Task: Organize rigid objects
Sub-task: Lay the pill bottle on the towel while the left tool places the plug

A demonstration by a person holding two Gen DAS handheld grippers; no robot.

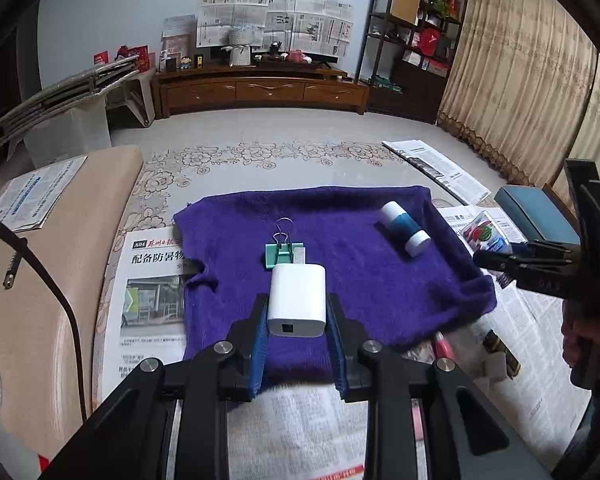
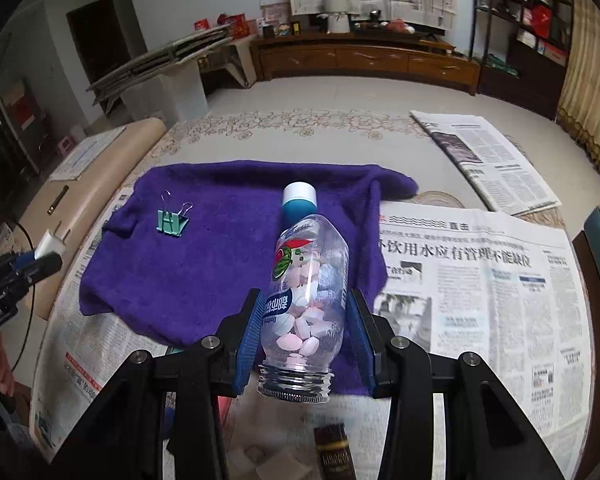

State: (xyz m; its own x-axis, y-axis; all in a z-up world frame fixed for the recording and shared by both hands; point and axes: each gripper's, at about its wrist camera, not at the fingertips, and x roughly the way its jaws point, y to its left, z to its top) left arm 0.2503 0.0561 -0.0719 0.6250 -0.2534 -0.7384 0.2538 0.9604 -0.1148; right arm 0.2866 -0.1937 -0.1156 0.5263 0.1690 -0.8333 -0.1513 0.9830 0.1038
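A white USB charger [image 1: 297,299] sits nearest the lens in the left wrist view, pinched between the blue pads [image 1: 259,344] of the left tool [image 1: 297,320] above the purple towel [image 1: 360,280], its port facing the camera. In the right wrist view a clear plastic bottle [image 2: 306,300] holding pink and white tablets is pinched by the right tool [image 2: 305,332], its open threaded mouth toward the lens. On the towel lie a green binder clip [image 2: 172,220], just beyond the charger in the left view, and a white-and-teal cylinder [image 1: 405,229] off to its right. Newspapers [image 2: 480,280] cover the desk around the towel.
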